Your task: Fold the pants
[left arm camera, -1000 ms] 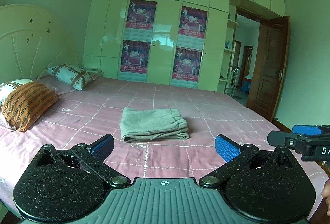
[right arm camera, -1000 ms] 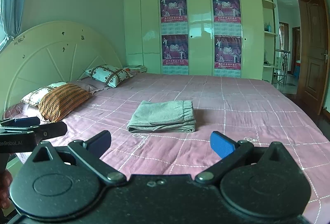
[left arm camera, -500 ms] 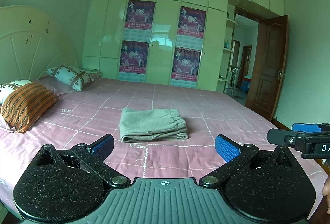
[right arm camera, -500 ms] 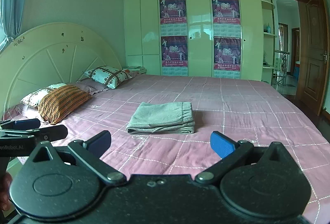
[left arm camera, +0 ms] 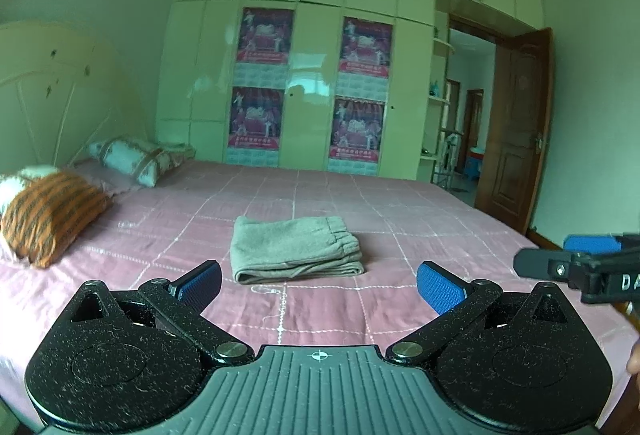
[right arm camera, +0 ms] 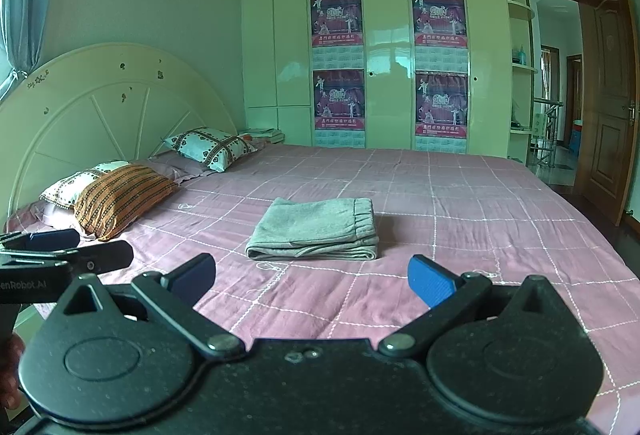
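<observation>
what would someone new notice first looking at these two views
Probably the grey pants, folded into a neat stack and lying alone in the middle of the pink quilted bed. Next, the left tongs and right tongs, both open, empty and short of the pants. Behind the bed, four red posters stand out on the pale wardrobe.

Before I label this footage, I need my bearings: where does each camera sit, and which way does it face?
Left wrist view: sits on the left gripper, looking along its open fingers across the pink bed at the folded grey pants and the wardrobe; the right gripper pokes in at right.
Right wrist view: sits on the right gripper, facing the same way; the left gripper and a bit of hand show at left.
Shared: bed, pants, wardrobe, orange striped pillow, open door.
</observation>
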Motion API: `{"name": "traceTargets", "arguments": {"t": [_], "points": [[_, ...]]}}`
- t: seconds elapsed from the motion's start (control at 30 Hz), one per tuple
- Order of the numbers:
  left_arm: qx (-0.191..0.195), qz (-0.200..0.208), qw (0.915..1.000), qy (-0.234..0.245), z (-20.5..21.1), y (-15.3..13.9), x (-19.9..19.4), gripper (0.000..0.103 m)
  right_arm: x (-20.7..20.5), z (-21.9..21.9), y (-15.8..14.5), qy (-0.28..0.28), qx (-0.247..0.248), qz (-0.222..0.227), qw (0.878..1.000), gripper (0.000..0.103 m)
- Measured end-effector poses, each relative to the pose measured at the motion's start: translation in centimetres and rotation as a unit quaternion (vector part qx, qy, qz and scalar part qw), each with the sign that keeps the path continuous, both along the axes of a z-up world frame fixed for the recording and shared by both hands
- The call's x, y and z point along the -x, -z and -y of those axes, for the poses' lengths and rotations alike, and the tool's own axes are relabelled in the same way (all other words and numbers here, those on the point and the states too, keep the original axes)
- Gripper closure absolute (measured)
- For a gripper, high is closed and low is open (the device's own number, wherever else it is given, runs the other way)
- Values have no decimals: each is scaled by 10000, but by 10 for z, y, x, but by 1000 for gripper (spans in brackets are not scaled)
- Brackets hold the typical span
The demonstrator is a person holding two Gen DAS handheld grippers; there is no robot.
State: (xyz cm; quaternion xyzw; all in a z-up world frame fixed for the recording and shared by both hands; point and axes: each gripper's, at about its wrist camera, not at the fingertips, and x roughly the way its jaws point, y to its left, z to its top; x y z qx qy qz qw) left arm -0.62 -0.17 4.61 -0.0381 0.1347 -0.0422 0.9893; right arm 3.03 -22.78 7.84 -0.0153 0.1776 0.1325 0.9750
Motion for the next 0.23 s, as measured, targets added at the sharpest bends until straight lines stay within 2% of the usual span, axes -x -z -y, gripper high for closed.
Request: {"name": "traceTargets", "arguments": {"t": [0.23], "points": [[12,48,10000,56,2,-3,5,0,-1,1,0,5,23,-6,10000,6]]}}
